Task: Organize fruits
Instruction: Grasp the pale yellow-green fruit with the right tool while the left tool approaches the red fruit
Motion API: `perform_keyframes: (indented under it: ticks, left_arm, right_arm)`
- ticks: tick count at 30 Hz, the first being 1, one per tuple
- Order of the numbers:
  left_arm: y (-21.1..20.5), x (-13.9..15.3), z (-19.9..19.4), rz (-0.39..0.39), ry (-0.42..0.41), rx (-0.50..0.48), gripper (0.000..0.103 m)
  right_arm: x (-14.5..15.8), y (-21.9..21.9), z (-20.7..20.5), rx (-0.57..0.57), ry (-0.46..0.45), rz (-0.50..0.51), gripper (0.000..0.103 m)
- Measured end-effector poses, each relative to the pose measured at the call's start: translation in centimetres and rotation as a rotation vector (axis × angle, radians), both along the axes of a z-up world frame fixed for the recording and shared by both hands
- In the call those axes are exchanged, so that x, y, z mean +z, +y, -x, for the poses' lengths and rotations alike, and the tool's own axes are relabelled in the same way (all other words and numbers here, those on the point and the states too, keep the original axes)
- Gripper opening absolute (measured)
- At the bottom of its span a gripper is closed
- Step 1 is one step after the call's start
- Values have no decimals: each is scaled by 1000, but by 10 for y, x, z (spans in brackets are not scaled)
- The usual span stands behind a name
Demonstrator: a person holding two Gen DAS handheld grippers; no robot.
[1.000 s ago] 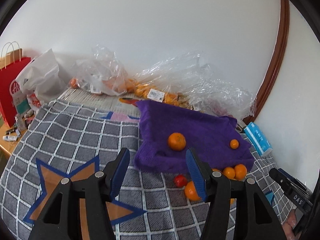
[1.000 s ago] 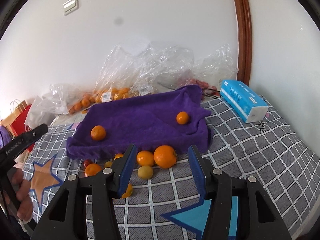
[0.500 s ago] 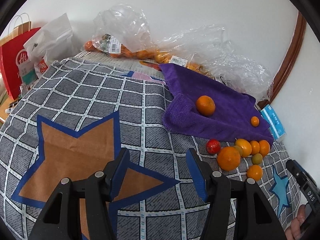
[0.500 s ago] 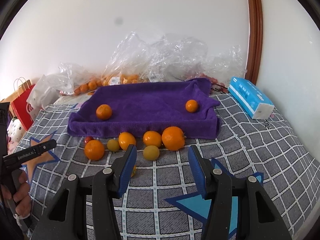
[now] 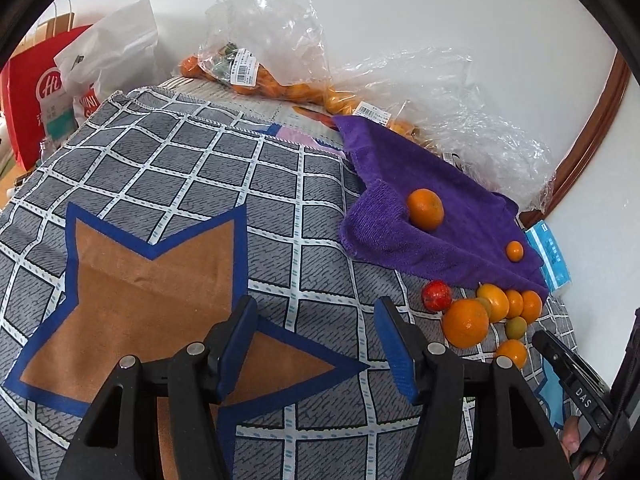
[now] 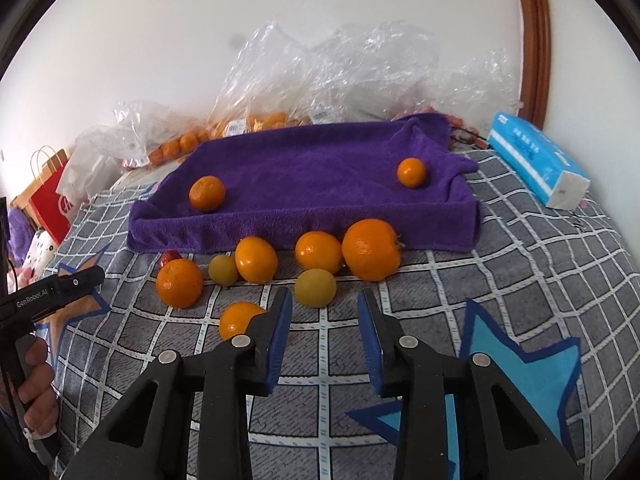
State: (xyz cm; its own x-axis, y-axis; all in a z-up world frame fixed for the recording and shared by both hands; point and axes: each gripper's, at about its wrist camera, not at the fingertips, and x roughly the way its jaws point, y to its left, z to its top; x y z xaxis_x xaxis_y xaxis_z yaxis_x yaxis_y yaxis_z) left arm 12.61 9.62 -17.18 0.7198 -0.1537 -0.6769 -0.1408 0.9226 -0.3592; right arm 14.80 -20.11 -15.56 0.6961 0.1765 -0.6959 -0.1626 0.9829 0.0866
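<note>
A purple towel lies at the back of the checked cloth with an orange on its left and a smaller one on its right. Several loose fruits sit along its front edge, among them a big orange and a yellow-green fruit. My right gripper is closing just short of that yellow-green fruit, pads touching nothing. In the left wrist view the same towel and a small red fruit lie to the right. My left gripper hangs open and empty over the brown star.
Clear plastic bags with more oranges line the white wall behind the towel. A blue tissue pack lies at the right. A red paper bag and a white bag stand at the left. A hand grips the left tool.
Both grippers have sunk toward the cloth. The left one swung over the brown star. The right one came close to the loose fruits and its jaws have narrowed.
</note>
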Motion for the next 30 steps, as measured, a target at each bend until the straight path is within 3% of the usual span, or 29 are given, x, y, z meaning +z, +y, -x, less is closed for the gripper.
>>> perform_keyframes:
  ticks: [9, 16, 20, 24, 30]
  left_arm:
    - [-2, 1, 0, 10, -6, -18, 59]
    - [-9, 3, 1, 14, -21, -78, 59]
    - [-26, 8, 3, 26, -1, -152, 59]
    - [-49, 15, -8, -56, 23, -166, 57]
    - [-67, 8, -37, -114, 92, -186, 48]
  right_arm:
    - [-18, 10, -30, 16, 87, 2, 28]
    - [-13, -2, -20, 16, 50, -41, 27]
    - [-10, -15, -9, -5, 19, 1, 27]
    - [-8, -31, 1, -21, 1, 50, 27]
    - [-6, -51, 6, -42, -12, -25, 28]
